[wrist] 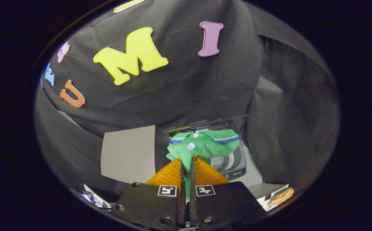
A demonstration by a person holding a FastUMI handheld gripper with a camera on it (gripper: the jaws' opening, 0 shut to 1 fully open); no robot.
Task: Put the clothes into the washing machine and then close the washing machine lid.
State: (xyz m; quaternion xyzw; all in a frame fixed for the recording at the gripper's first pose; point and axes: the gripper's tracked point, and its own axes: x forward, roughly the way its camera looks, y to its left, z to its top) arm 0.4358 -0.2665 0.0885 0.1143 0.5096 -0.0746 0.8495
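Polo shirt pinched over the washer

Gripper fingers are clamped together on a green polo shirt, which bunches just ahead of them. Beyond and to the right, the washing machine stands with its lid raised

green collared shirt bunched, hanging before the open washing machine.

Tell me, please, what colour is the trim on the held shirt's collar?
Blue, along the collar's edge on the green shirt, pinched in the gripper; clearest in the gripper view.
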